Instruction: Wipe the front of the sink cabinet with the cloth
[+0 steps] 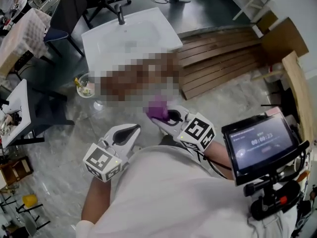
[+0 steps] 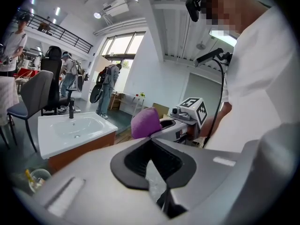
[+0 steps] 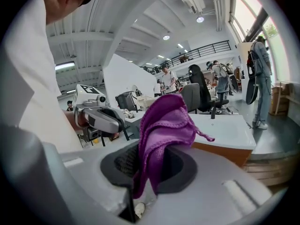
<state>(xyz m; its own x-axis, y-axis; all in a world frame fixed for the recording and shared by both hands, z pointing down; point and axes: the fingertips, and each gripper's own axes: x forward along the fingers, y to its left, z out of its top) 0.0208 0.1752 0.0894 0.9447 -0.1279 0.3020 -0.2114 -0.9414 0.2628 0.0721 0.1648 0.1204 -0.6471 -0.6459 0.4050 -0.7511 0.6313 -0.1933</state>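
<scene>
The cloth, purple and bunched, is pinched between the jaws of the right gripper. Most of it stands up above the tips and a thin tail hangs down between the pads. In the head view the cloth sits at the right gripper's tip, just short of the cabinet front, which a mosaic patch covers there. The left gripper view shows the cloth beside the cabinet and not touching it.

The cabinet is brown wood with a white sink on top and a dark tap at its far edge.

The left gripper is held beside the right one, further from the cabinet. Its jaws meet at the tips with nothing between them.

A stack of wooden slats lies on the floor to the right of the cabinet. A small glass bowl stands on the floor at the cabinet's left corner. A screen on a mount sits near the person's right arm. Chairs stand behind the sink, and people stand further back in the room
</scene>
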